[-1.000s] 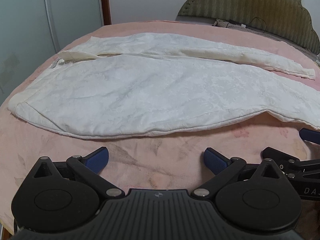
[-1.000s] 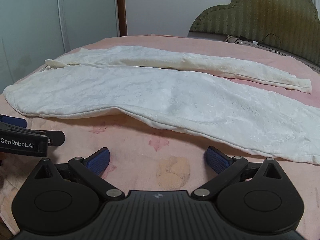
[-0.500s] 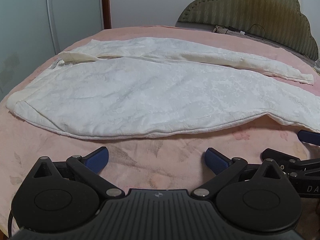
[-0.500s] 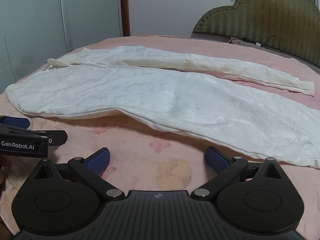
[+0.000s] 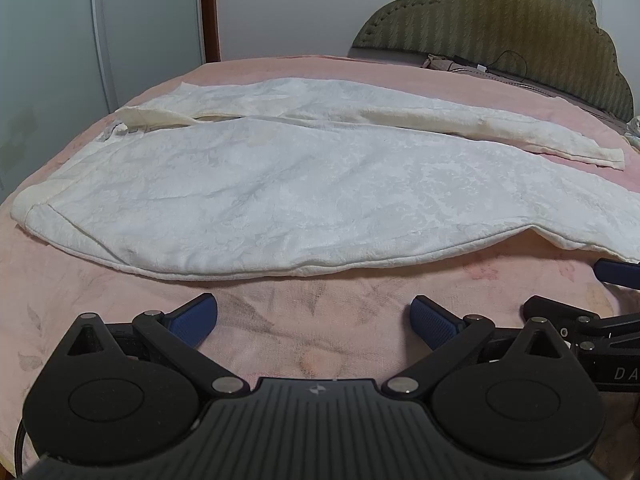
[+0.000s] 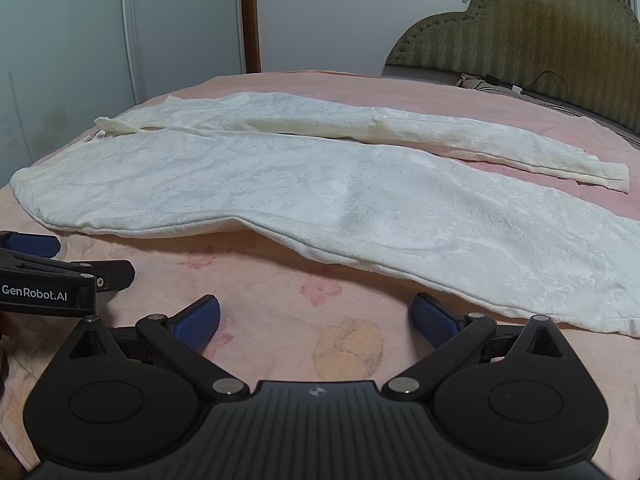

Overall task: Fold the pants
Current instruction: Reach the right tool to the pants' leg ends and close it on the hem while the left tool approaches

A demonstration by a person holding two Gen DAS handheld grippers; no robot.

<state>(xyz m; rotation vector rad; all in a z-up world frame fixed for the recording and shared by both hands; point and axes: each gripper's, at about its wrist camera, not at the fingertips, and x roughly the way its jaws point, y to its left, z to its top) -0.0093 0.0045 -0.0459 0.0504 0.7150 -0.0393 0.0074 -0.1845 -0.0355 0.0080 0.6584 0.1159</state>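
Observation:
White patterned pants (image 5: 304, 188) lie spread flat on the pink bed, waist at the left, both legs running to the right; they also show in the right wrist view (image 6: 320, 184). The near leg is wide, the far leg (image 6: 440, 136) narrow and cream. My left gripper (image 5: 314, 318) is open and empty, just short of the near edge of the pants. My right gripper (image 6: 316, 318) is open and empty, near the lower leg's edge. Each gripper shows at the side of the other's view.
The pink floral bedspread (image 6: 280, 300) covers the bed. A padded olive headboard (image 6: 540, 28) stands at the back right with a cable and small items at its foot. Pale wardrobe doors (image 6: 80, 48) stand at the left.
Both views have tilted up and drawn back a little, so the pants sit lower in the frame. Both grippers stay open and the pants have not moved.

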